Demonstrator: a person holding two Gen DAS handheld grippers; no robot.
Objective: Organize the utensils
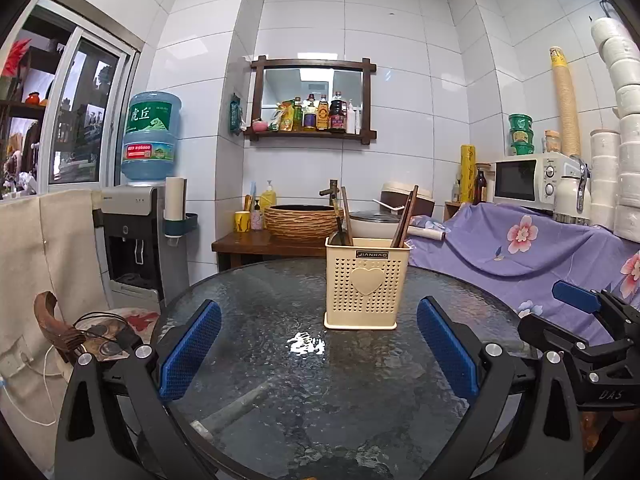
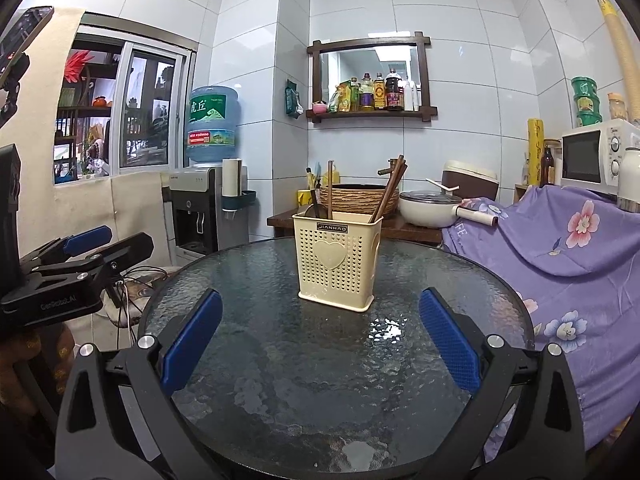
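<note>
Cream plastic utensil caddy [image 1: 367,282] upright mid-table, perforated walls, likely light, tips easily if nudged. Left gripper [image 1: 318,354] spread wide, empty, short of caddy. Spoon and wooden sticks [image 1: 344,220] in left compartment, chopsticks [image 1: 405,219] leaning in right: thin, stiff, smooth; pinch exposed upper shafts. Right gripper [image 2: 320,350] spread, empty, near table edge. Textured glass table [image 2: 248,280] bare around caddy, probably slippery; round rim close, cloth-covered counter [image 2: 568,248] crowds right side.

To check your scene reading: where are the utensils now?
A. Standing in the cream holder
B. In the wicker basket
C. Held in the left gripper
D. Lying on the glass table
A: the utensils stand upright in the holder; both grippers are open and hold nothing.
</note>
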